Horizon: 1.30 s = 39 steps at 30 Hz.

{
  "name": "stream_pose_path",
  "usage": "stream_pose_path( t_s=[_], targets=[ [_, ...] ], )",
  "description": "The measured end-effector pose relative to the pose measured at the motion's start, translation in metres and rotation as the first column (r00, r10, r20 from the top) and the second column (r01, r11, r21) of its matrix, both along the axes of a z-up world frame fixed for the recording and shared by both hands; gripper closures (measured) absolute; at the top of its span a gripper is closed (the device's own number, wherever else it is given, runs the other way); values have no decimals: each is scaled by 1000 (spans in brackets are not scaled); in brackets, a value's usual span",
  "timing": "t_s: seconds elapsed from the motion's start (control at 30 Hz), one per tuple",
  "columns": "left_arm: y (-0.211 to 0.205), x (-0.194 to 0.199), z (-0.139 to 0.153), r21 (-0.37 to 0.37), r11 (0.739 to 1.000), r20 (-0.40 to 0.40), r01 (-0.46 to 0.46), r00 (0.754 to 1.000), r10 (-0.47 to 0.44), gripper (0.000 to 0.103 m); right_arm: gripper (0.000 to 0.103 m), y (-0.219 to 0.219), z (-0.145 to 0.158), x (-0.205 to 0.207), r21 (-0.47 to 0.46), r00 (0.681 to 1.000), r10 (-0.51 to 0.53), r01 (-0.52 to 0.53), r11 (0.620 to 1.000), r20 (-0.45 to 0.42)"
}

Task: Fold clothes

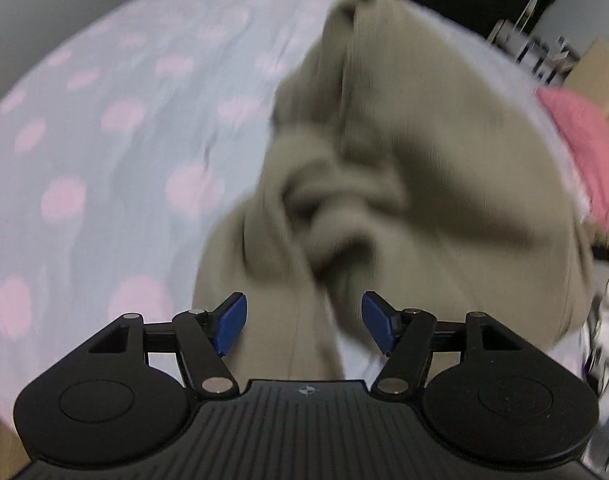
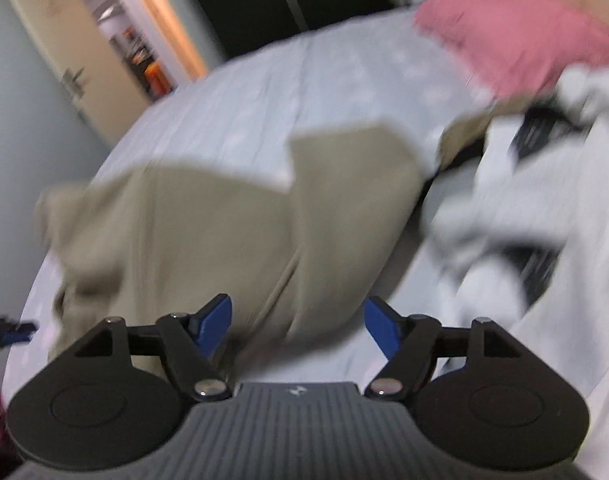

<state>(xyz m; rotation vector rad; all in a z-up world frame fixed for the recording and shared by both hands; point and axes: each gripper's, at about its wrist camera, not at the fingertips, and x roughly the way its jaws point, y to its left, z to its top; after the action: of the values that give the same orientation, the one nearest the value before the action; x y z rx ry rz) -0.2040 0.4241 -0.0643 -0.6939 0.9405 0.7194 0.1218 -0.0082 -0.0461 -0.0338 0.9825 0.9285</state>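
here, on the bed (image 1: 104,128) with its pale sheet dotted in pink, lies the olive garment (image 1: 424,168), crumpled and loose, and everything else is best placed from it. the left gripper (image 1: 304,320) hangs just above the garment's near end, pointing steeply down at it; its jaws stand spread, and the blue pads (image 1: 232,320) have cloth showing between them but press on nothing. from that side the garment bunches into a knot of folds in the middle and runs away in a long ridge toward the far edge of the bed.

the right gripper (image 2: 298,326) hovers over the near edge of the same olive garment (image 2: 224,232), which from here spreads flatter, with a squared flap standing up at its far side. its jaws are spread wide too, the pads clear of the cloth, gripping nothing. both views are smeared with blur, so finer creases cannot be made out.

beyond the garment, toward the far right corner of the bed, sits a pink cloth (image 2: 516,36). just to the right of the garment lies a heap of white fabric with black markings (image 2: 544,208). past the bed on the left, behind the garment, a cream door (image 2: 76,64) stands by a lit opening.
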Motion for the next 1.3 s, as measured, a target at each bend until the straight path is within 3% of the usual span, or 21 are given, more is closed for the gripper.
stream_pose_path(
  t_s=[0.17, 0.37, 0.43, 0.47, 0.5, 0.57, 0.6, 0.63, 0.77, 0.93, 1.03, 1.17, 1.23, 1.3],
  targets=[
    [-25, -9, -36, -109, 993, -59, -40, 998, 34, 41, 27, 26, -56, -56, -104, 975, 192, -204, 973, -115],
    [-41, -3, -67, -85, 996, -179, -13, 984, -3, 41, 27, 60, -105, -112, -139, 913, 361, -389, 911, -187],
    [-41, -2, -68, -73, 997, -181, -1, 983, -12, 49, 27, 67, -114, -124, -151, 909, 383, -407, 901, -164],
    [-41, -2, -66, -68, 998, -174, -1, 985, -11, 59, 27, 71, -115, -127, -151, 909, 391, -410, 899, -144],
    [-41, -3, -64, -60, 998, -167, 1, 986, -11, 65, 31, 75, -116, -127, -145, 913, 391, -405, 903, -116],
    [-41, -3, -58, -45, 999, -154, 6, 988, -13, 75, 53, 77, -117, -126, -124, 921, 382, -389, 913, -75],
    [-41, -2, -53, -30, 1000, -146, 8, 989, -12, 79, 72, 77, -117, -123, -120, 925, 372, -379, 918, -80],
    [-43, -1, -45, -2, 1000, -134, 7, 991, -7, 81, 72, 76, -116, -121, -113, 929, 359, -368, 923, -90],
    [-38, -15, -11, 149, 986, -58, -69, 995, 79, 86, 75, 62, -78, -118, -22, 935, 354, -354, 935, -27],
    [-28, -44, 31, 327, 921, 63, -211, 978, 201, 87, 77, 43, -16, -118, 121, 927, 369, -375, 919, 65],
    [-27, -62, 45, 360, 897, 120, -258, 966, 230, 87, 78, 35, 26, -121, 218, 913, 394, -409, 886, 107],
    [-26, -69, 54, 384, 884, 125, -265, 964, 234, 87, 81, 31, 87, -127, 324, 888, 422, -459, 827, 180],
    [-28, -68, 56, 398, 883, 109, -247, 969, 221, 85, 102, 33, 110, -127, 367, 875, 437, -484, 794, 209],
    [-34, -60, 51, 400, 890, 93, -218, 976, 197, 82, 102, 33, 131, -124, 427, 861, 453, -508, 748, 232]
  ],
)
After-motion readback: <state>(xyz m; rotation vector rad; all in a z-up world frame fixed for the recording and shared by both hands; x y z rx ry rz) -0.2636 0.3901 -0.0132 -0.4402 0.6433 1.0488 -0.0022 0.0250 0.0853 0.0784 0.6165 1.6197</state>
